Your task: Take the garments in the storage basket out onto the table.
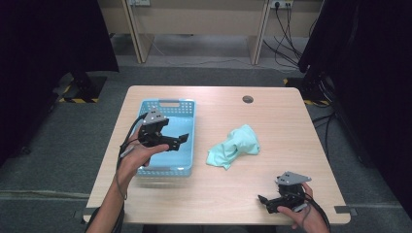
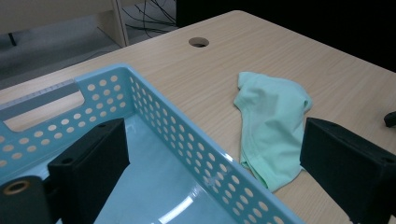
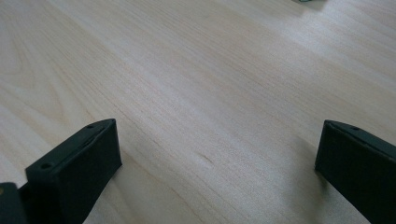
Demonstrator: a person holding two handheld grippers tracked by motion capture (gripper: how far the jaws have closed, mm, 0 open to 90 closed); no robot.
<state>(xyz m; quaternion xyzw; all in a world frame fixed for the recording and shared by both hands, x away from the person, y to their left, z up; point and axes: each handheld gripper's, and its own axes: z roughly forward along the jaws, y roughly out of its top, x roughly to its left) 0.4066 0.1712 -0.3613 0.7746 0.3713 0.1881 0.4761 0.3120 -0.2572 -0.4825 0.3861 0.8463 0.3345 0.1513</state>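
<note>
Both my tongs gape empty: my left gripper point(image 1: 182, 140) hangs over the blue perforated basket point(image 1: 187, 108), and my right gripper point(image 1: 262, 200) sits near the table's point(image 1: 272, 131) front edge. Between them the mint-green cloth point(image 1: 234, 145) lies crumpled on open wood.

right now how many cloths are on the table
1: a mint green cloth lies crumpled on the table, right of the blue basket. The basket looks empty.
</note>
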